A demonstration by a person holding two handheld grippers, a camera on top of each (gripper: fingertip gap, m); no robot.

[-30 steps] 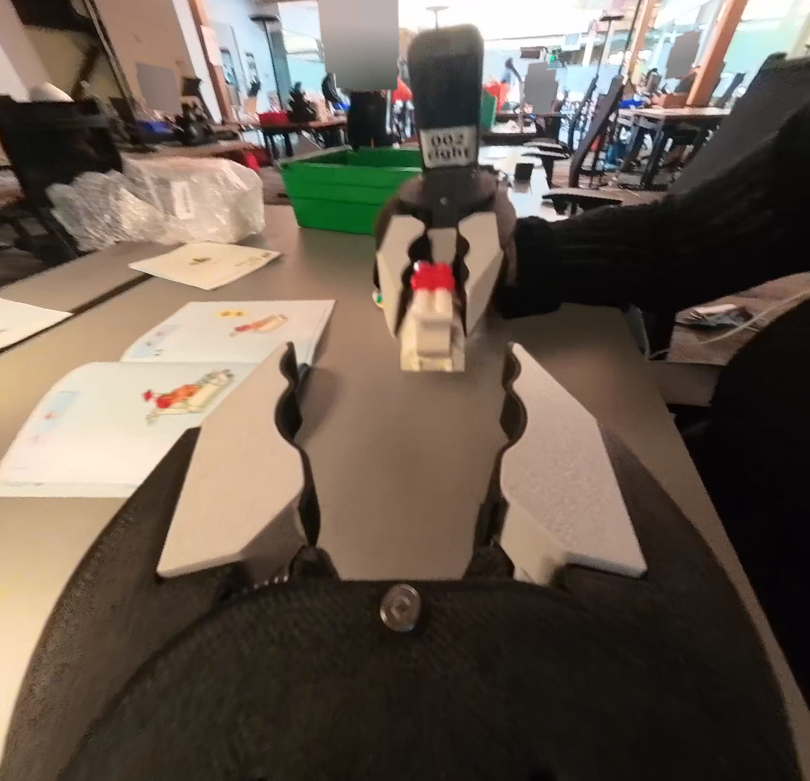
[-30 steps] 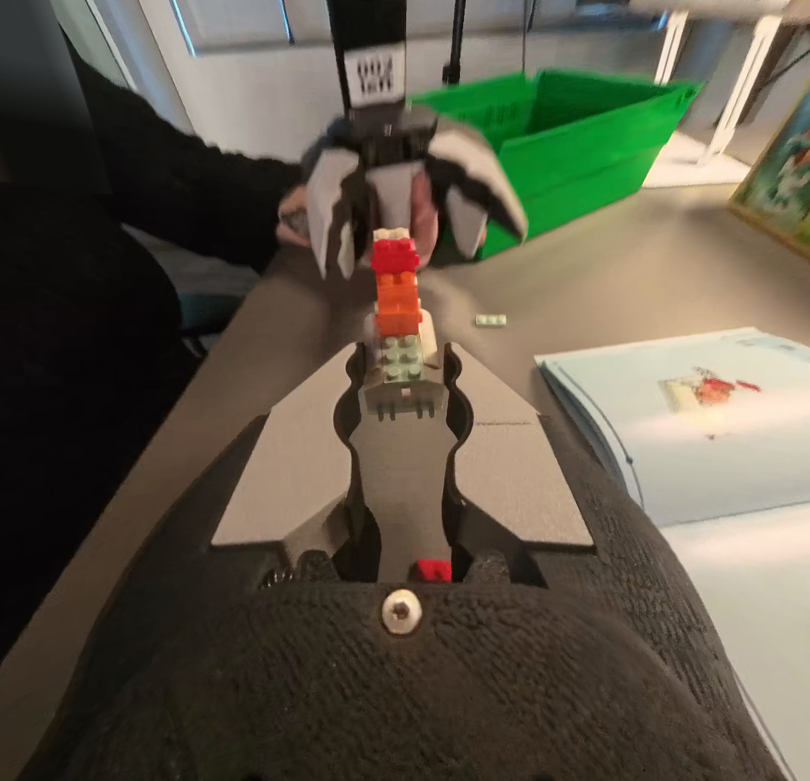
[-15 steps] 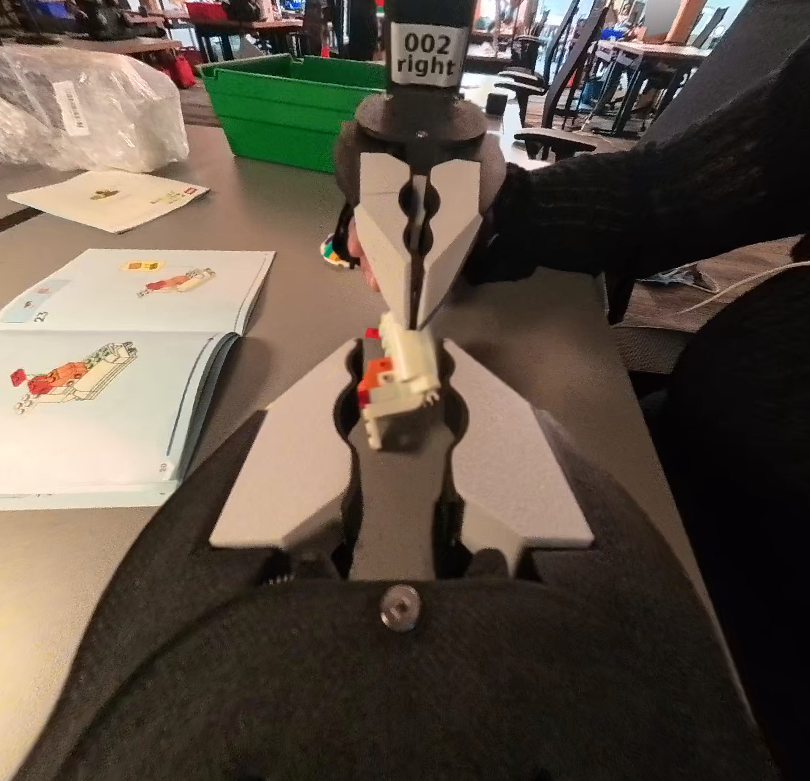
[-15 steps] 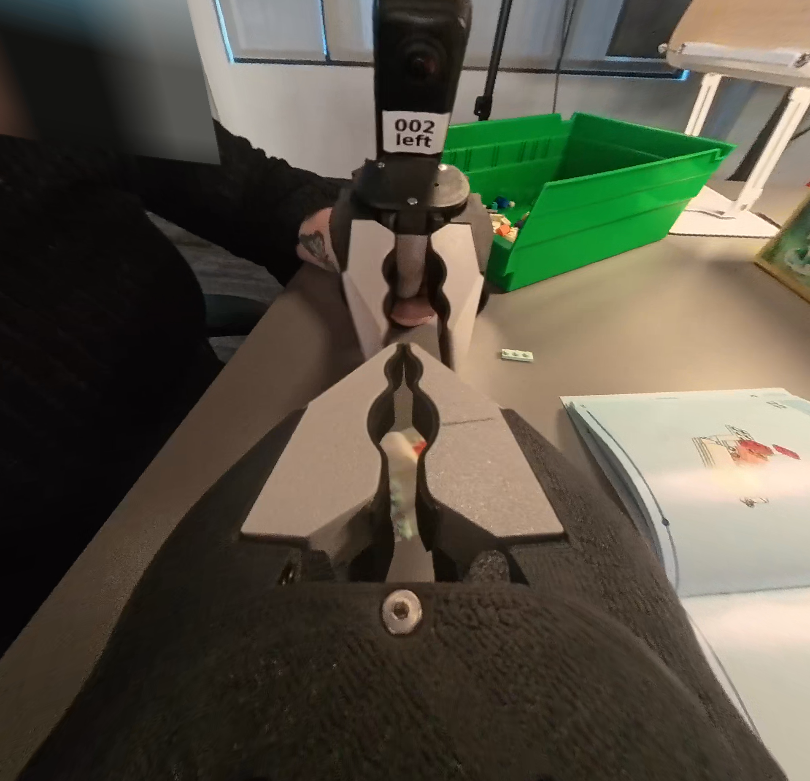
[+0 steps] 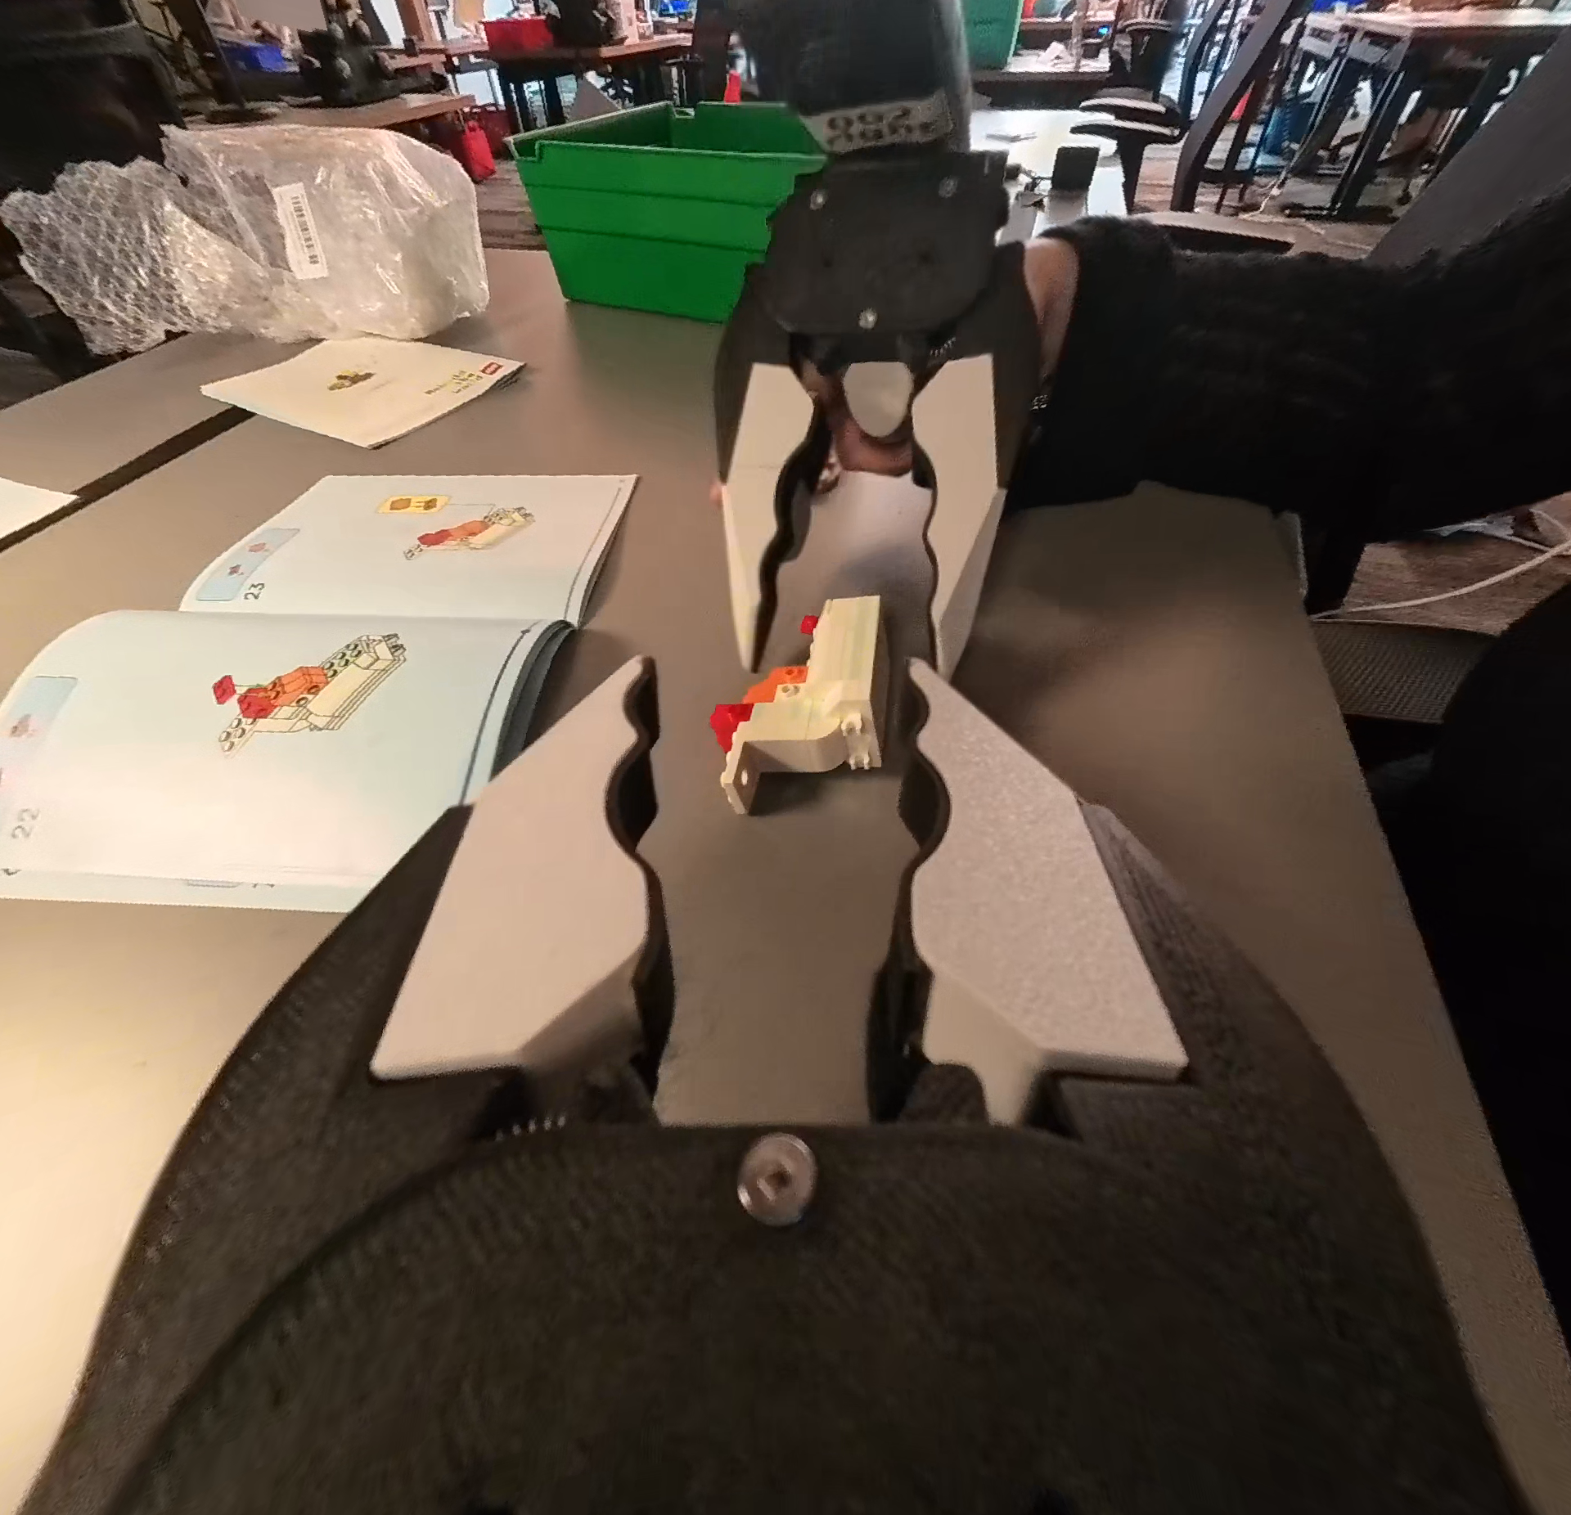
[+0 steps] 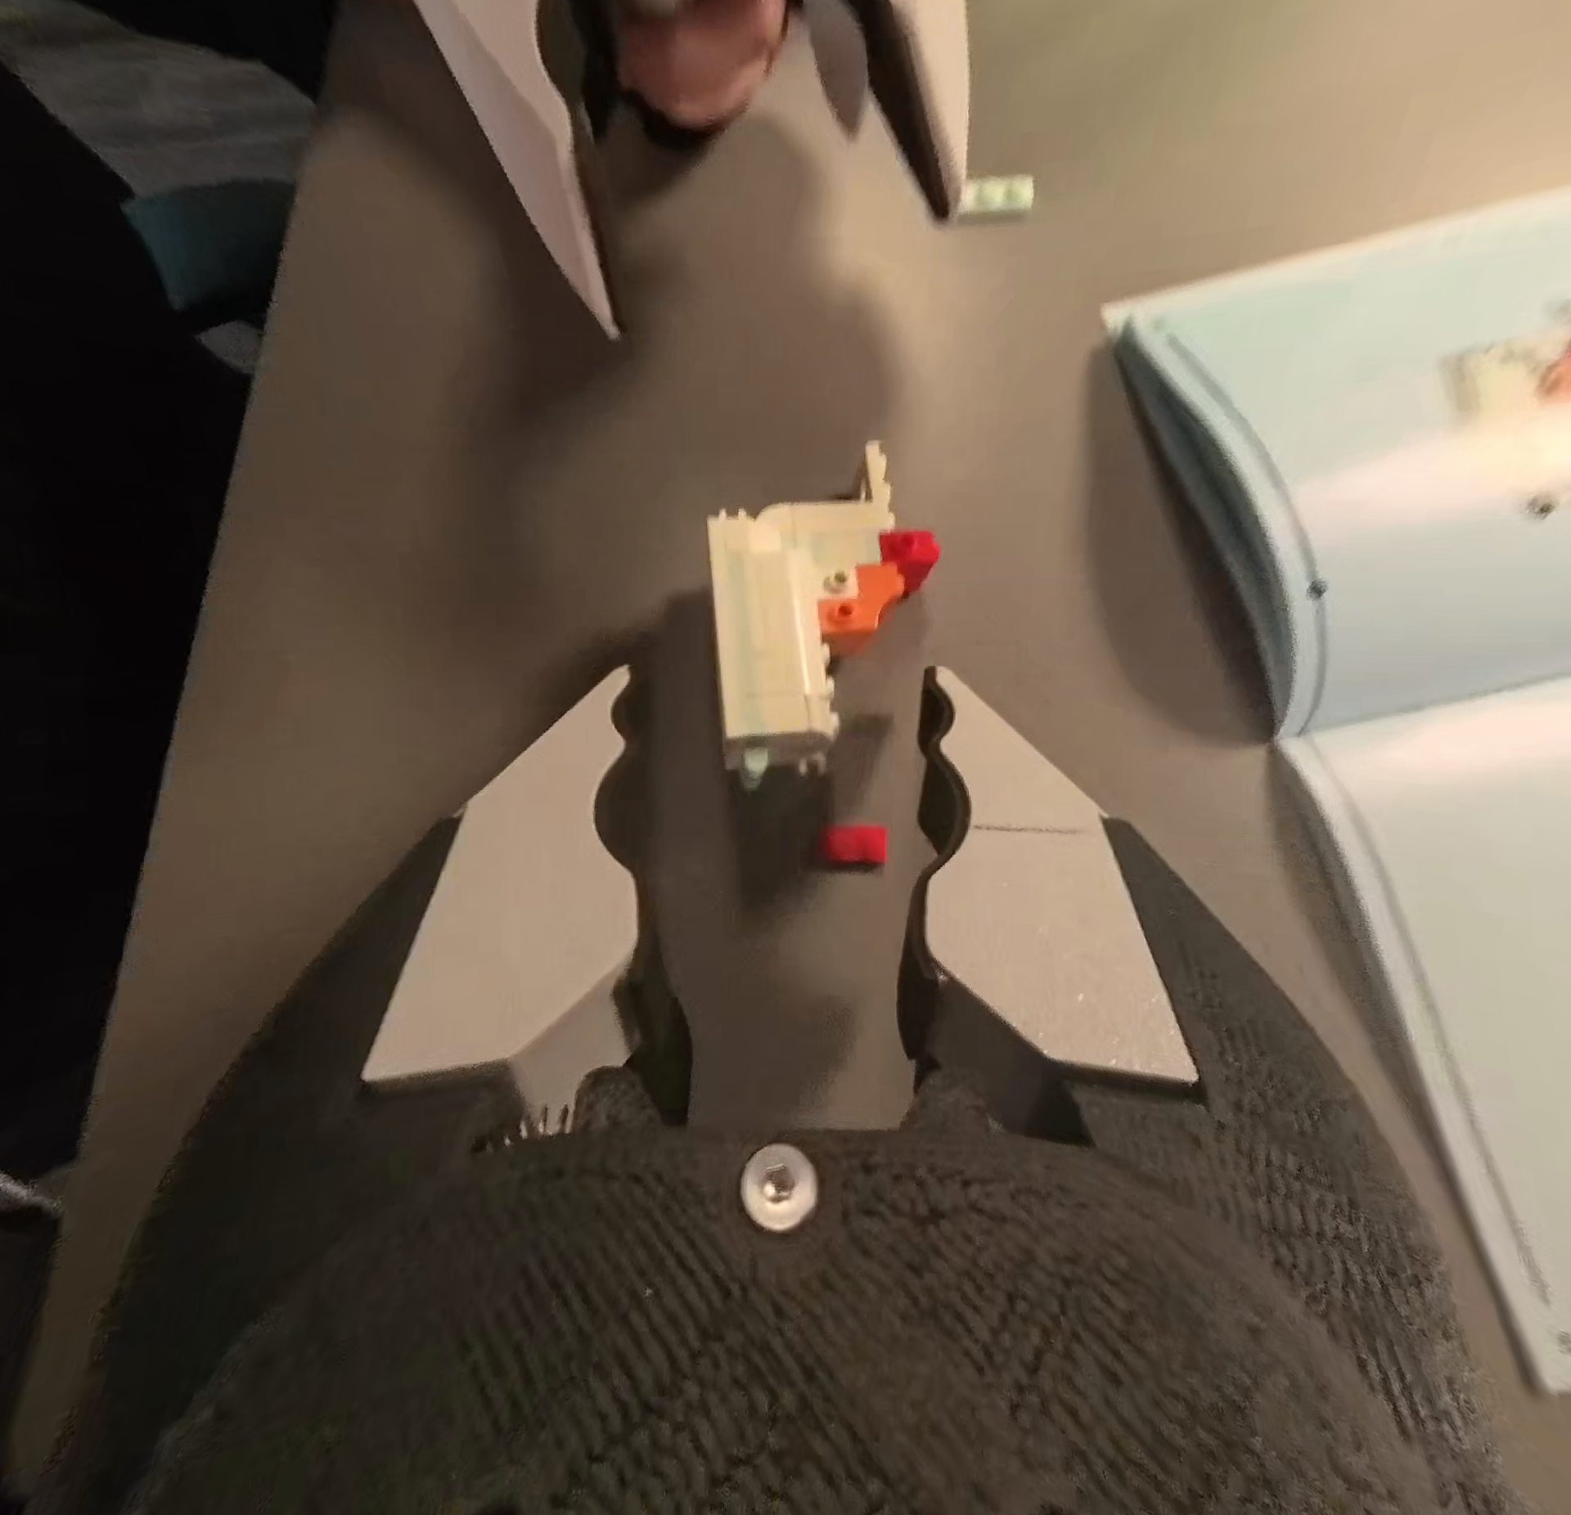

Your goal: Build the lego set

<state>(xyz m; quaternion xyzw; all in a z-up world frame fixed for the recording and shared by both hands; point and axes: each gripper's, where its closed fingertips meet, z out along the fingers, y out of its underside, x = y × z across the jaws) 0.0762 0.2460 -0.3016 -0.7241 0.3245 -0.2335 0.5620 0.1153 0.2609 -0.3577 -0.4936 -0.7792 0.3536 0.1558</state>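
Note:
A small lego model of cream, orange and red bricks lies on its side on the grey table. My left gripper is open and empty, its fingers on either side of the model's near end. My right gripper faces it from the far side, open and empty, its tips around the model's far end. In the right wrist view the model lies just beyond my open right gripper, and a loose red brick lies between its fingers. The left gripper shows open at the top.
An open instruction booklet lies left of the model, with a leaflet and a plastic bag behind it. A green bin stands at the back. A small pale green plate lies near the booklet. The table edge runs close on the right. Across from one pair of fingers to the other is roughly 7 centimetres. The small pale green plate sits 11 centimetres or so from the ends of my left fingers.
The right gripper held the model up and the left gripper closed on it. Now both grippers have opened and the model lies on the table between them.

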